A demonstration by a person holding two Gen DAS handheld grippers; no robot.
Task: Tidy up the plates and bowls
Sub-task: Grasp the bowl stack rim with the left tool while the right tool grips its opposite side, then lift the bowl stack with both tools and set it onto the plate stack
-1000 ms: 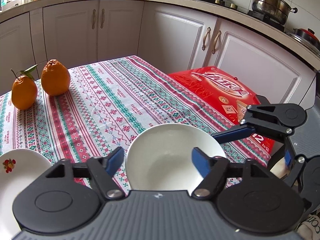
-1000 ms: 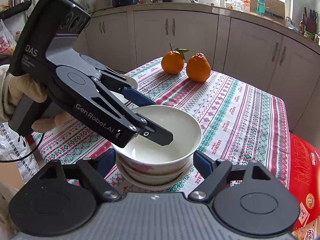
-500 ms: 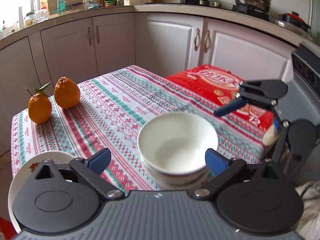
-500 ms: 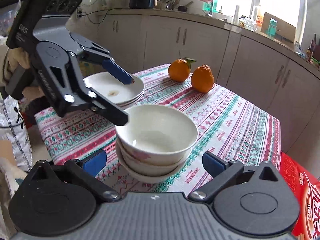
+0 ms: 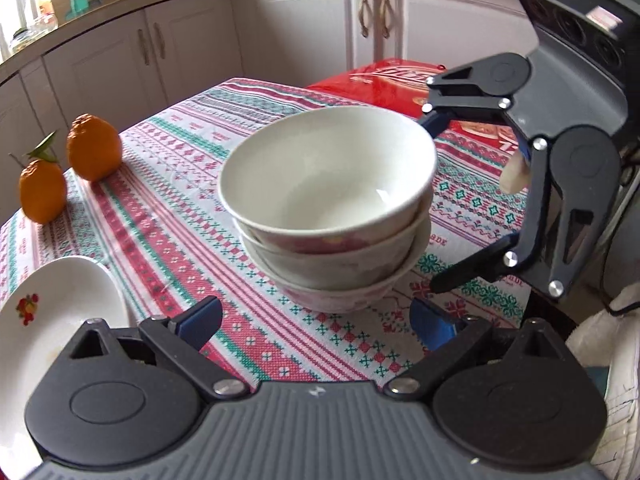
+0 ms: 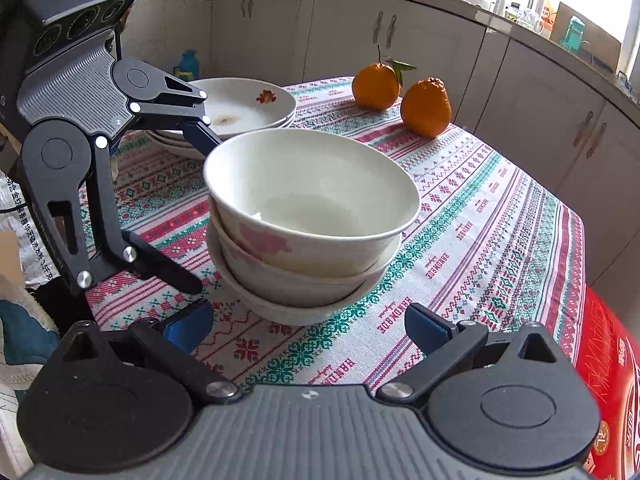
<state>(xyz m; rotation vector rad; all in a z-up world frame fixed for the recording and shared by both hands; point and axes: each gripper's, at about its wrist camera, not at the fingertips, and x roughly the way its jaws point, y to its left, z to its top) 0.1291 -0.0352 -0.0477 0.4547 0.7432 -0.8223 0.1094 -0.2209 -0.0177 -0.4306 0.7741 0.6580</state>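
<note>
1. Stack of three white bowls point(image 5: 328, 208) at centre frame in both views, nested upright on the patterned tablecloth point(image 5: 168, 232) over the desk; pink flower print on the outer walls.
2. Left gripper point(image 5: 316, 320) along the bottom of the left wrist view, jaws spread wide after just opening, blue pads to either side of the stack's foot, nothing pressed between them.
3. Same left gripper point(image 6: 200, 212) at the left of the right wrist view, one finger by the top bowl's rim, the other low near the stack's base; touching or just clear, cannot tell.
4. Right gripper point(image 6: 308, 326) along the bottom of its own view, jaws likewise wide after just opening, pads apart from the bottom bowl, nothing gripped.
5. Right gripper point(image 5: 436, 204) also at the right of the left wrist view, upper finger at the top bowl's far rim, lower finger down near the cloth.
6. Stack of white plates point(image 6: 248, 112) with a small fruit motif, upper left of the right wrist view, behind the left gripper; lower left in the left wrist view.
7. Two oranges point(image 6: 400, 96) side by side at the far edge of the desk, one with a leaf.
8. Red printed box point(image 5: 384, 84) beyond the desk, upper right of the left wrist view.
9. White kitchen cabinets point(image 6: 420, 48) across the background.
</note>
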